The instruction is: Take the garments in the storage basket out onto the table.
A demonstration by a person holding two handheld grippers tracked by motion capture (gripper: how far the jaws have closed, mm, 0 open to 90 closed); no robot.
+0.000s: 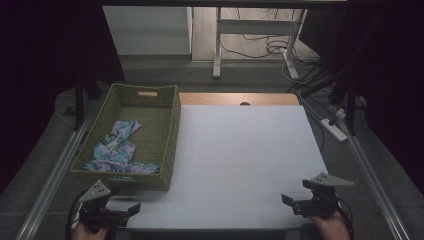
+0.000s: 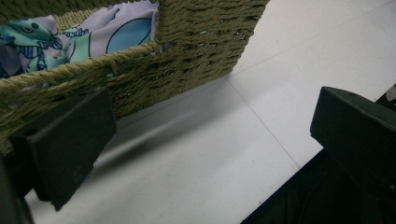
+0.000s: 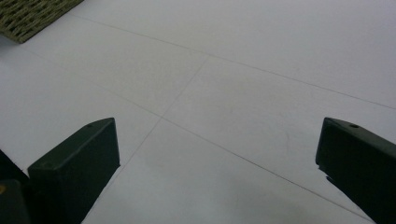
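Both grippers rest at the near worktop [image 1: 240, 150] edge, jaws wide apart and empty: left gripper [image 1: 131, 209], right gripper [image 1: 289, 202]. Basket [image 1: 167, 130] stands just beyond the left gripper. Patterned cloth [image 1: 116, 149] lies inside the basket, well apart from the right gripper.

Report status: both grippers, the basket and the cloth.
Left gripper open, empty, beside basket. Right gripper open, empty, over bare table. Patterned cloth lies inside basket. Nothing in the way.
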